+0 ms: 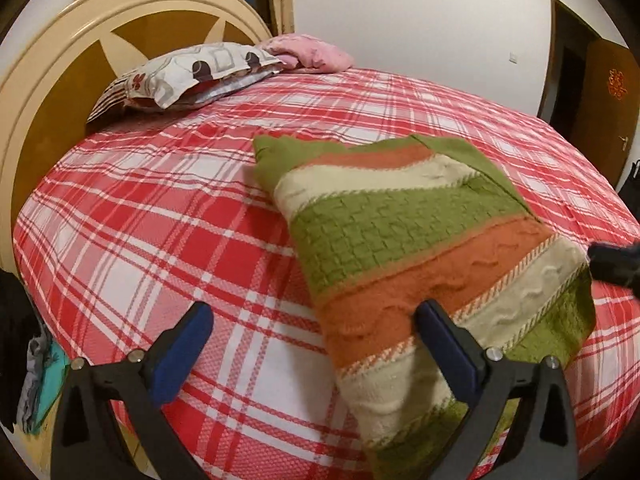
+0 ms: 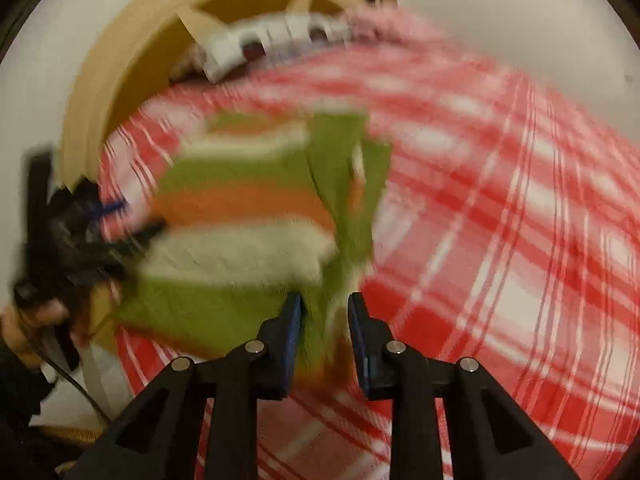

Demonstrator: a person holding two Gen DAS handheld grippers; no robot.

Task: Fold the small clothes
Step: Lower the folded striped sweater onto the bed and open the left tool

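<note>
A small striped knit sweater point(image 1: 420, 240), green, orange and cream, lies folded on the red plaid bed point(image 1: 160, 220). My left gripper point(image 1: 314, 320) is open above the bed; its right finger point(image 1: 444, 340) rests over the sweater's near edge, its left finger over bare sheet. In the blurred right wrist view the sweater point(image 2: 248, 216) lies ahead and to the left. My right gripper point(image 2: 325, 310) is partly open with the sweater's green corner between its fingers. The left gripper shows at the left point(image 2: 80, 232).
A patterned pillow point(image 1: 188, 76) and a pink cloth point(image 1: 312, 54) lie at the head of the bed, against the cream and brown headboard point(image 1: 60, 80). A brown door point(image 1: 600, 108) stands at the right. The bed's edge runs along the left.
</note>
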